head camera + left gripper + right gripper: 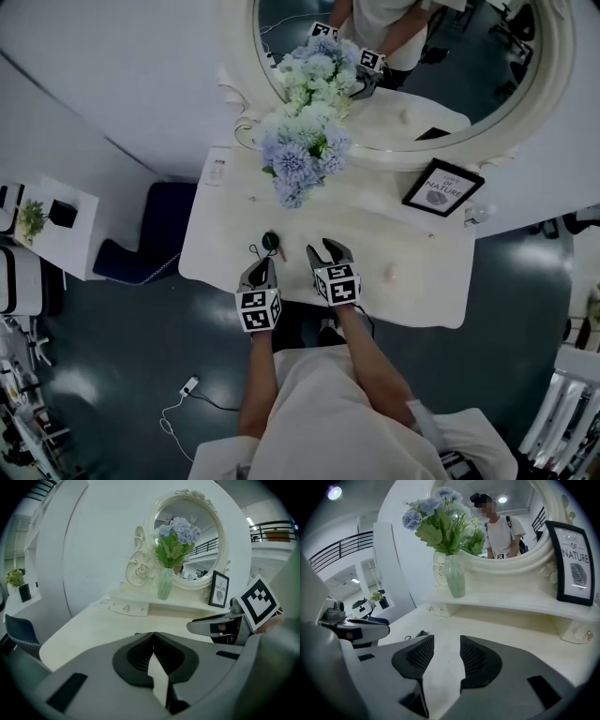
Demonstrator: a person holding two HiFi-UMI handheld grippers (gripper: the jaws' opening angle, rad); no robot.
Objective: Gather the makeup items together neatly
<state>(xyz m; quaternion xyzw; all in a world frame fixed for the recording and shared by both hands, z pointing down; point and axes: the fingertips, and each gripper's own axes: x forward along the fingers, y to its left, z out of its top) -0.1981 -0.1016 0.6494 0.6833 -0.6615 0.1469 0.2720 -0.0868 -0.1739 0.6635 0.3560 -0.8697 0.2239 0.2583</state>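
Note:
On the white dressing table a small dark green round item lies near the front edge, with a thin dark loop beside it. A small pale item lies farther right. My left gripper hovers just in front of the green item with its jaws closed together and nothing visible between them. My right gripper is beside it to the right, open, with bare tabletop showing in the gap. The green item peeks out left of the right gripper's jaws.
A glass vase of blue flowers stands on the raised back shelf before the round mirror. A black picture frame leans at the right. A card lies at the left corner. A blue chair stands left of the table.

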